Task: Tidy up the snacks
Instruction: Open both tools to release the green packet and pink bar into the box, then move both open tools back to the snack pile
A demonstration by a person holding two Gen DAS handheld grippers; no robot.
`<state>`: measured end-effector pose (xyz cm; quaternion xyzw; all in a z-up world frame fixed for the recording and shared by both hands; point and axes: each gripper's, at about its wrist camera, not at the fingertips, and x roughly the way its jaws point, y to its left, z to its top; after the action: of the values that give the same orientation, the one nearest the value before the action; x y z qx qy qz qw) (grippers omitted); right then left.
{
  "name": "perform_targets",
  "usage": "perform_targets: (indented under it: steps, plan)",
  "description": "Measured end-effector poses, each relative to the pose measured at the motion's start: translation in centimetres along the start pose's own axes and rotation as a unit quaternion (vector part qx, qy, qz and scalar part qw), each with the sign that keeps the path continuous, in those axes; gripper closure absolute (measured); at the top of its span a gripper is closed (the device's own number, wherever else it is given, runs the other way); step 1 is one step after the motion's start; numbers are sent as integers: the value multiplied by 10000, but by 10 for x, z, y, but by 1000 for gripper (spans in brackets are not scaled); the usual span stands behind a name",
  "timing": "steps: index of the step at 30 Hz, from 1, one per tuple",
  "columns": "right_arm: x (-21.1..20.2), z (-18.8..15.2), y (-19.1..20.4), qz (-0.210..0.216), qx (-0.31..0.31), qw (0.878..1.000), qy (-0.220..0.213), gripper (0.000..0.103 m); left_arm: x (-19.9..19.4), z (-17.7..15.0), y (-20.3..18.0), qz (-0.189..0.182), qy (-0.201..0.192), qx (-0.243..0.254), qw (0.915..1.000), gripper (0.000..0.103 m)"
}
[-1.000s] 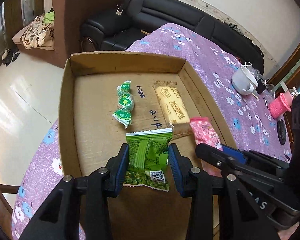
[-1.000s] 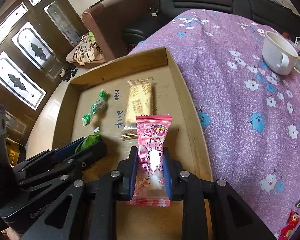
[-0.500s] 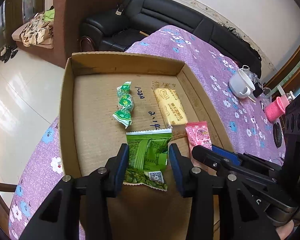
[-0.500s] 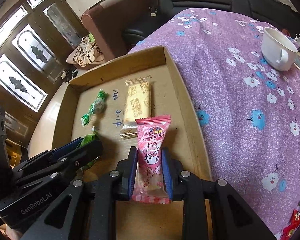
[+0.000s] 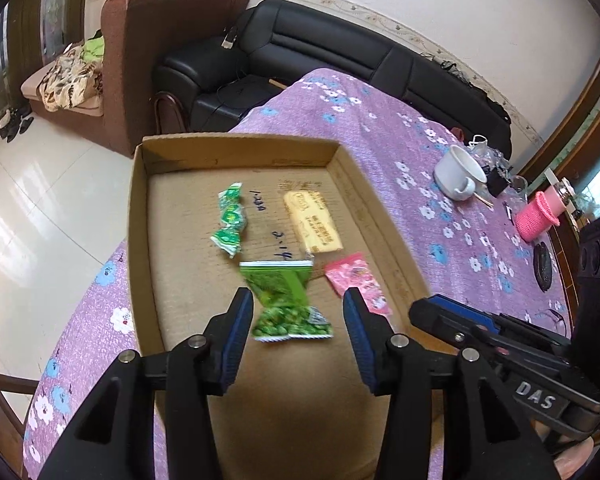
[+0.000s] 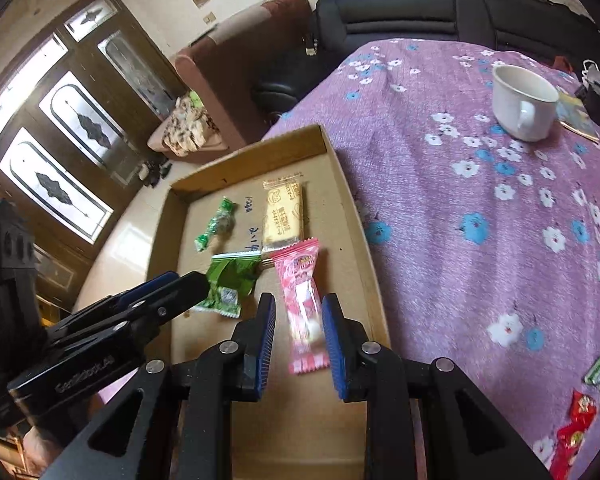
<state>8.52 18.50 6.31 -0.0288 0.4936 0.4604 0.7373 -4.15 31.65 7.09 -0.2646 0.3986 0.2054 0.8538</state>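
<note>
Four snacks in the cardboard tray [image 6: 352, 216] — left gripper [image 5: 298, 316] and right gripper [image 6: 298, 330] both spread, gripping nothing; stray packets [image 6: 580, 420] left on tabletop.

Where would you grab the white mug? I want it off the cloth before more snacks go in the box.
Close the fingers across the white mug at its rim wall from above: it stands upright, mouth open, and its handle faces the right gripper.

4 snacks [image 6: 284, 216] lie in the box [image 6: 356, 216] on the table [image 6: 480, 200].
</note>
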Motion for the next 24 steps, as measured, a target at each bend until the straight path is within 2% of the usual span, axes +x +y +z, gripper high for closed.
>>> perform_targets:
  steps: [7, 13, 17, 24]
  plan:
    - [-45, -24, -29, 55, 146, 9996, -225, 73, -14, -12, -37, -199, -64, 364, 9991, 57]
    - [-85, -44, -70, -28, 378, 9985, -406, 73, -21, -26, -80, -452, -55, 742, 9962, 57]
    - [-109, -61, -102, -95, 615, 9968, -497, 72, -24, -40, -112, -612, -2, 1060, 9925, 57]
    - [-133, -106, -155, -463, 1078, 9919, -477, 70, -18, -70, -164, -975, 224, 1562, 9826, 56]
